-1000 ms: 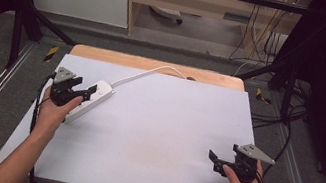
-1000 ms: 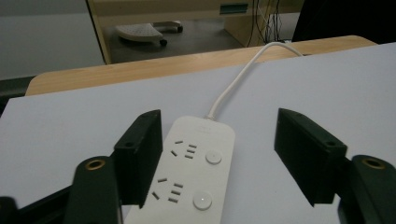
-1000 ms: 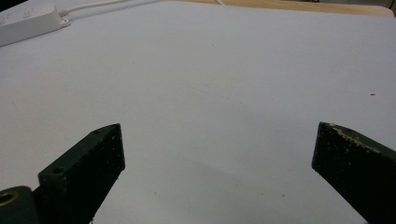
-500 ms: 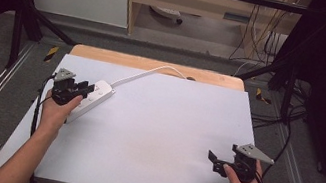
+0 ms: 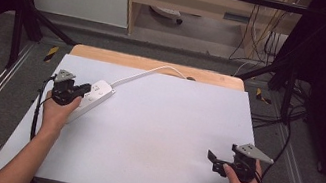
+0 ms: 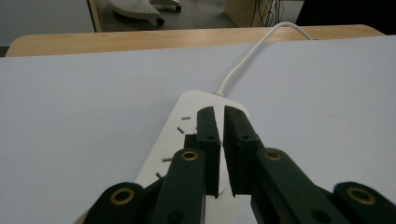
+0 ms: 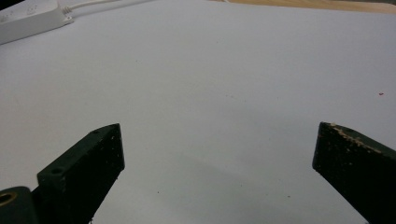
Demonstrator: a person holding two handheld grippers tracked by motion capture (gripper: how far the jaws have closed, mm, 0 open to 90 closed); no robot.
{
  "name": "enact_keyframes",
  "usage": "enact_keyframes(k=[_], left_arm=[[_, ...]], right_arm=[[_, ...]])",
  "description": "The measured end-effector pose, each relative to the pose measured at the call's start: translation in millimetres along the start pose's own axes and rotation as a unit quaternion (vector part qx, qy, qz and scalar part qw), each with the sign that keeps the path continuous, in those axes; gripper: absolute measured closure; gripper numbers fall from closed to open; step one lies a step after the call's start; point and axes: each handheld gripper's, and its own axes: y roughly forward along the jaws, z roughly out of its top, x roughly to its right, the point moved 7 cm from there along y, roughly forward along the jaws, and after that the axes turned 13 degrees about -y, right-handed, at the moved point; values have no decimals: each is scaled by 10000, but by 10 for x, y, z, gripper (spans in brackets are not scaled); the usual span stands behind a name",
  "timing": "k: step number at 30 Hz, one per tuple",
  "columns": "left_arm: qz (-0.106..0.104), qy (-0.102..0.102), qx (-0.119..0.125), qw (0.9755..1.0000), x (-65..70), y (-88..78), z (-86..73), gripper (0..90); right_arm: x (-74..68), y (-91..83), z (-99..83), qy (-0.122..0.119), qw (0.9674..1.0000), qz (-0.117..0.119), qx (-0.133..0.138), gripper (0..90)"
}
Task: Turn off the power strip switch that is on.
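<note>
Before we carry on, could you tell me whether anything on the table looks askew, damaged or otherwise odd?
Nothing looks damaged or spilled. The white power strip lies at a slant near the table's left edge, its cord trailing off the far edge. The left gripper is over it, jaws nearly together with nothing between them.

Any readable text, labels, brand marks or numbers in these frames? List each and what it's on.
None readable.
Power strip: no print to be seen on its white top in the left gripper view, just socket slots; too small to tell in the high view.
Left gripper and right gripper: no markings legible.
Yellow-and-black floor tags: stripes, no words.
</note>
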Motion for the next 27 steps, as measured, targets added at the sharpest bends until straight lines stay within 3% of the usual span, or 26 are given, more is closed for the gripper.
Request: enact_keyframes(k=[5,12,19,27], left_arm=[[-168,-66,-108,9998,6,25,-28,887],[55,-12,-143,9999,-68,41,-32,900],[49,-60,-381,9992,-86,108,-98,900],[15,-31,-457,9989,-60,126,-130,900]], right_arm=[[-4,6,0,-11,10000,-1,-2,31],[-14,10,-1,-25,10000,28,-16,30],[-9,14,-6,-21,10000,40,-20,31],[-7,18,-11,-20,10000,49,-30,30]])
